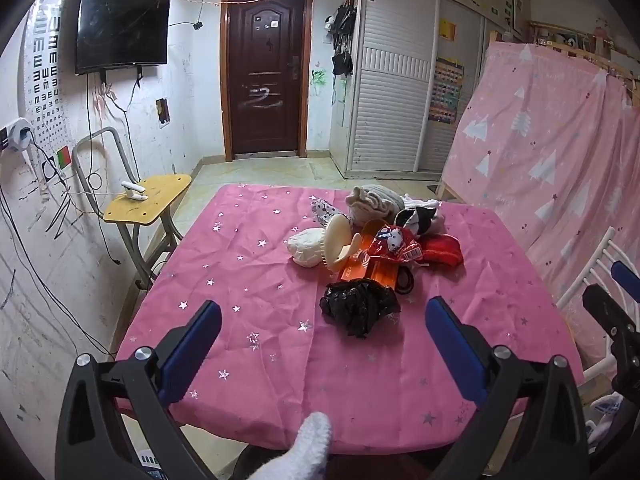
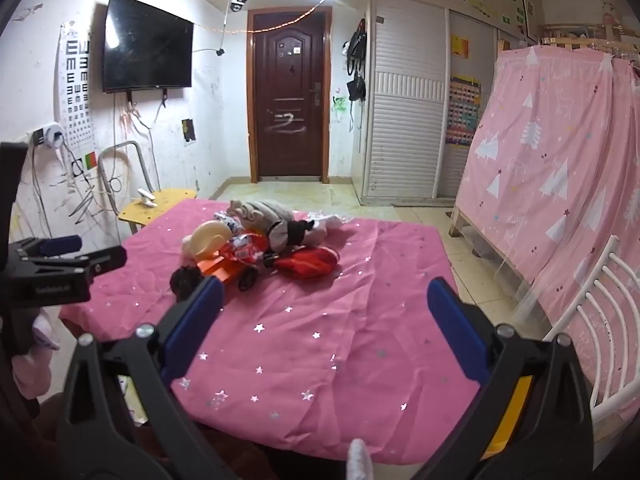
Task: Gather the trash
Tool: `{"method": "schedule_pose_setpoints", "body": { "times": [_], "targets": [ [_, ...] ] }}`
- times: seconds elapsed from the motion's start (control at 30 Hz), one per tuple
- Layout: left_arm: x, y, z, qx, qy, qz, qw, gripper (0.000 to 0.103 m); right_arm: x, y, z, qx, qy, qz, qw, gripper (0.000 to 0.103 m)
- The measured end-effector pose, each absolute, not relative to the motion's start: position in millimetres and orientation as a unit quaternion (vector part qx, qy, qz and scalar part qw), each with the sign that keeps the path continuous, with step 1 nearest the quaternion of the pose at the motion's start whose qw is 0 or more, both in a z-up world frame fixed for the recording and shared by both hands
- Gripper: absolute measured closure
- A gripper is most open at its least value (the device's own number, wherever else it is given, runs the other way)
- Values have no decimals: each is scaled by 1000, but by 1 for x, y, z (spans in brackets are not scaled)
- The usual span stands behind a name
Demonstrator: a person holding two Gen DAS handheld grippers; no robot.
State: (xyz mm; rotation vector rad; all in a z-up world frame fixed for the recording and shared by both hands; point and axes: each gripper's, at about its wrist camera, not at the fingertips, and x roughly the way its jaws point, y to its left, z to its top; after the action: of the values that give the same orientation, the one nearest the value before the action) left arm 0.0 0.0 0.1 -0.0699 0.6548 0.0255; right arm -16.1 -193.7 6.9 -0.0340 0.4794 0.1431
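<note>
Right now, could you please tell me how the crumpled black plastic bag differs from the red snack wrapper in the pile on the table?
The black plastic bag is plain, dark and scrunched into a ball; the red snack wrapper is bright, printed with a cartoon face and a barcode label. The bag lies on the pink tablecloth at the near edge of the pile; the wrapper sits on the orange box. Both are crinkled.

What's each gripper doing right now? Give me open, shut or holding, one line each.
Left gripper: open wide, holding nothing, above the pink tablecloth.
Right gripper: open wide, holding nothing.
</note>
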Motion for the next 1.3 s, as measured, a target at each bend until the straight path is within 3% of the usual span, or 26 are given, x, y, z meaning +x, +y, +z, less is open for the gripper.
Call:
{"method": "schedule_pose_setpoints", "body": {
  "times": [1.3],
  "targets": [
    [-4, -5, 1, -26, 321, 12, 947, 9, -18, -192, 10, -16, 233, 69, 970, 5]
  ]
}}
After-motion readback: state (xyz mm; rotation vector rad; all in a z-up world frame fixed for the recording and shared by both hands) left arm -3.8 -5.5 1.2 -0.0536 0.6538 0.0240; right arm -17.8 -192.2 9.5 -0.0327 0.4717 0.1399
